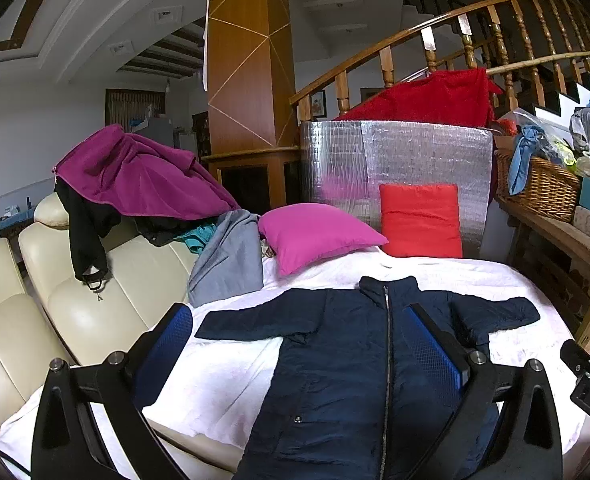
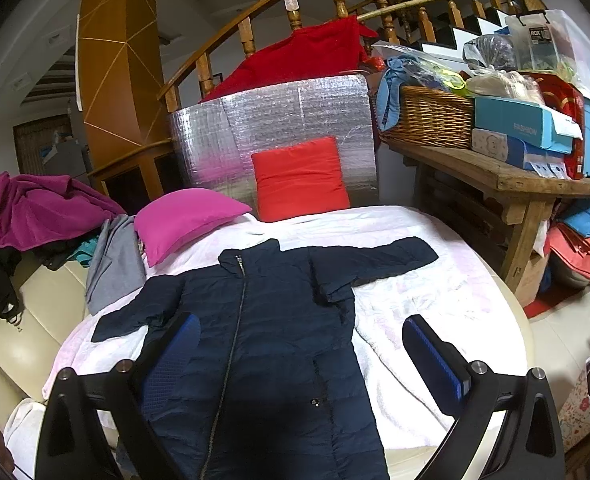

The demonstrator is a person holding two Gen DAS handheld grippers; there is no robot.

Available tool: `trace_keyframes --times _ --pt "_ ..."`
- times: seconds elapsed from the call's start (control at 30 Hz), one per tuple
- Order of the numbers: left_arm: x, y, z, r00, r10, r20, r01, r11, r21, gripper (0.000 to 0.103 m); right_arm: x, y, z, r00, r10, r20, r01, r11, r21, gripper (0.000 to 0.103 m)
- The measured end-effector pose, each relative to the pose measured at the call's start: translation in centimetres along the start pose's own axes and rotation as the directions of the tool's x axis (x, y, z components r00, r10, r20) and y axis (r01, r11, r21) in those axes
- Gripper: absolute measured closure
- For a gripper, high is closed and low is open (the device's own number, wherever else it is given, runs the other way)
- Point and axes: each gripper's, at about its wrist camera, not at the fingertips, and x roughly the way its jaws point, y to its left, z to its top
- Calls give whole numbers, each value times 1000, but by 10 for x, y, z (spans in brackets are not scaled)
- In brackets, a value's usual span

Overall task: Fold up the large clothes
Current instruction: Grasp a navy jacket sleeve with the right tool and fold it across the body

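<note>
Navy coat lies flat, hem cut off; both tools gape, empty.

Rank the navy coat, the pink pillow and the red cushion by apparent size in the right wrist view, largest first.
1. navy coat, by far the largest, though nearest the camera.
2. pink pillow and red cushion look alike; no ranking.

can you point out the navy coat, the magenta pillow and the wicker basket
navy coat (image 2: pixel 279 320): right wrist view, on the chest panel beside the zip
magenta pillow (image 2: pixel 183 216): right wrist view, on the middle of its top face
wicker basket (image 2: pixel 427 120): right wrist view, on the woven front wall
</note>
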Motion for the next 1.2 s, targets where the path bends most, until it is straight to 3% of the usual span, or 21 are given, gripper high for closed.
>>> trace_keyframes --times 0.1,0.23,0.3,0.43,0.5,0.53,0.63,0.7,0.77,0.87,1.03,1.1,1.2 --pt "10 -8 2 1000 -7 -18 8 1000 11 0 10 -11 4 1000 5 -25 -5 999 31 1" --pt "55 -28 2 988 -80 -134 83 996 18 0 40 -46 10 997 52 -57 -45 993 108 1" --pt "90 -42 -5 965 -128 -229 134 991 10 0 61 -68 12 990 115 -79 -101 981 165 1" --pt "176 -73 -32 894 -158 -420 158 987 -36 0 118 -126 18 970 221 -98 -184 938 294 1" --pt "209 -88 -47 864 -144 -483 142 989 -41 0 158 -158 16 953 282 -112 -215 889 404 1" --pt "231 -98 -58 843 -136 -521 132 990 -44 0 175 -168 9 936 326 -129 -228 845 484 1" --pt "275 -121 -81 803 -116 -584 109 993 -47 0 234 -208 -1 905 405 -131 -240 738 631 1" --pt "295 -133 -92 791 -108 -603 101 994 -46 0 273 -231 -9 884 452 -121 -245 667 704 1" --pt "315 -147 -101 784 -101 -612 96 995 -42 0 315 -253 -19 874 474 -107 -222 585 780 1" --pt "343 -164 -109 783 -83 -617 83 996 -29 0 361 -273 -26 878 464 -116 -176 539 824 4" --pt "379 -181 -111 798 -54 -600 59 998 -12 0 425 -289 -27 895 412 -168 -88 534 841 22" --pt "386 -182 -111 812 -38 -582 52 999 7 0 451 -297 -27 909 339 -244 1 582 813 23" --pt "394 -181 -113 832 -9 -554 42 998 47 0 474 -301 -23 918 252 -305 84 629 773 33"
